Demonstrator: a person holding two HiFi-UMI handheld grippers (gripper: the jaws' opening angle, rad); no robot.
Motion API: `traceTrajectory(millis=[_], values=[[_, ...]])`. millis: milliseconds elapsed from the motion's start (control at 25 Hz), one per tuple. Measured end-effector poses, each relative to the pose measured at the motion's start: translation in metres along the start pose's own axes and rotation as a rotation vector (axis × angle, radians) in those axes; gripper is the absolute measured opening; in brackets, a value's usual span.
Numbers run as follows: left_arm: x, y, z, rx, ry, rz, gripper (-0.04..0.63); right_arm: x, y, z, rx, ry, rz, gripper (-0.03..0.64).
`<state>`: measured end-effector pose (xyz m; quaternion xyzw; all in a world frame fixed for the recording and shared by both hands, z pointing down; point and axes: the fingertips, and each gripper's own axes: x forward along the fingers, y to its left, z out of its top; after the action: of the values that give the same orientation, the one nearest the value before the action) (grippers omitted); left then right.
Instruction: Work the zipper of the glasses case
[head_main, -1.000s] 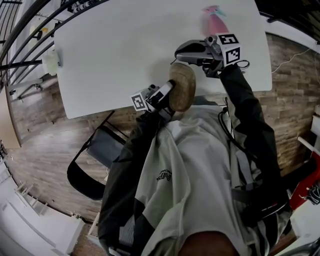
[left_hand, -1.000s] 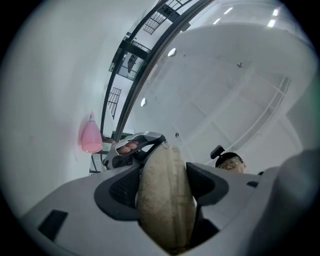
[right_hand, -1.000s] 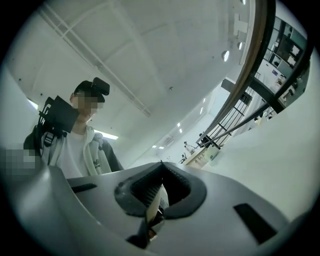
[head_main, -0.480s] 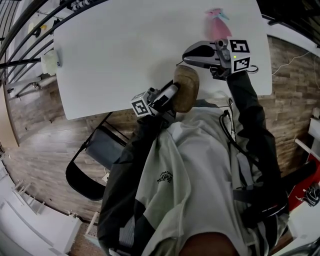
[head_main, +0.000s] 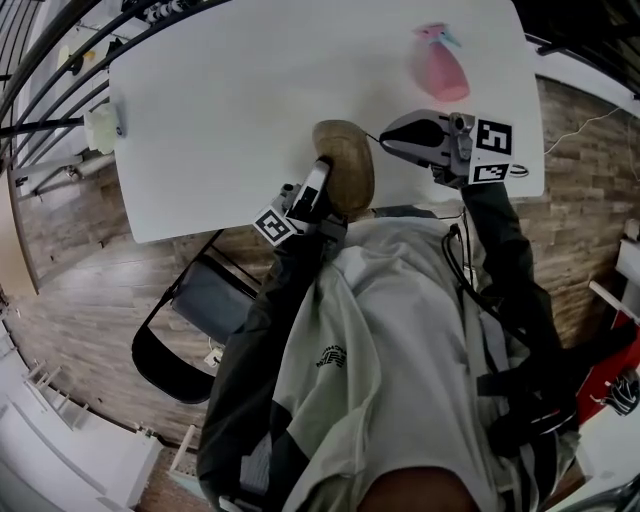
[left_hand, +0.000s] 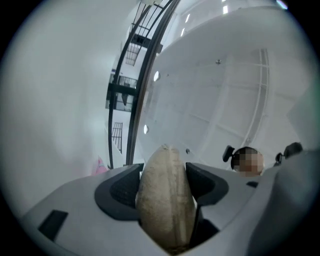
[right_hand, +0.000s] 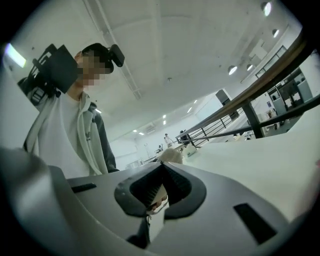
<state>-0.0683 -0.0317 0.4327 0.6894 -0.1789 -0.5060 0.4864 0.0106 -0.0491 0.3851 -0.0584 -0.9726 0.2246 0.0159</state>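
Observation:
A tan oval glasses case (head_main: 343, 165) hangs over the near edge of the white table (head_main: 230, 110). My left gripper (head_main: 322, 182) is shut on its near end. In the left gripper view the case (left_hand: 167, 200) fills the gap between both pads, edge on. My right gripper (head_main: 386, 137) sits just right of the case, and a thin dark line runs from its tip to the case. In the right gripper view its jaws (right_hand: 161, 172) are shut on a small pale tab, the zipper pull (right_hand: 156, 202), with the case (right_hand: 172, 156) beyond the tips.
A pink spray bottle (head_main: 438, 65) lies at the table's far right. A small pale object (head_main: 103, 122) sits at the table's left edge. A dark chair (head_main: 190, 310) stands below the near edge, on wood flooring. Black railings run along the left.
The case has swung left and further over the table in my left gripper. My right gripper has moved right and nearer to me, drawing apart from the case.

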Motion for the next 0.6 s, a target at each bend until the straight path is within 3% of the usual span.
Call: traceTrajectory(millis=[200, 400, 600], values=[[0.006, 0.015, 0.057, 0.001, -0.276, 0.02, 0.301, 0.018, 0.02, -0.045, -0.037, 0.066, -0.066, -0.005], [0.01, 0.033, 0.062, -0.031, -0.321, 0.105, 0.301, 0.038, 0.032, -0.079, -0.122, 0.148, -0.12, -0.003], [-0.01, 0.048, 0.063, -0.096, -0.449, 0.163, 0.301, 0.043, 0.038, -0.087, -0.157, 0.271, -0.098, -0.003]])
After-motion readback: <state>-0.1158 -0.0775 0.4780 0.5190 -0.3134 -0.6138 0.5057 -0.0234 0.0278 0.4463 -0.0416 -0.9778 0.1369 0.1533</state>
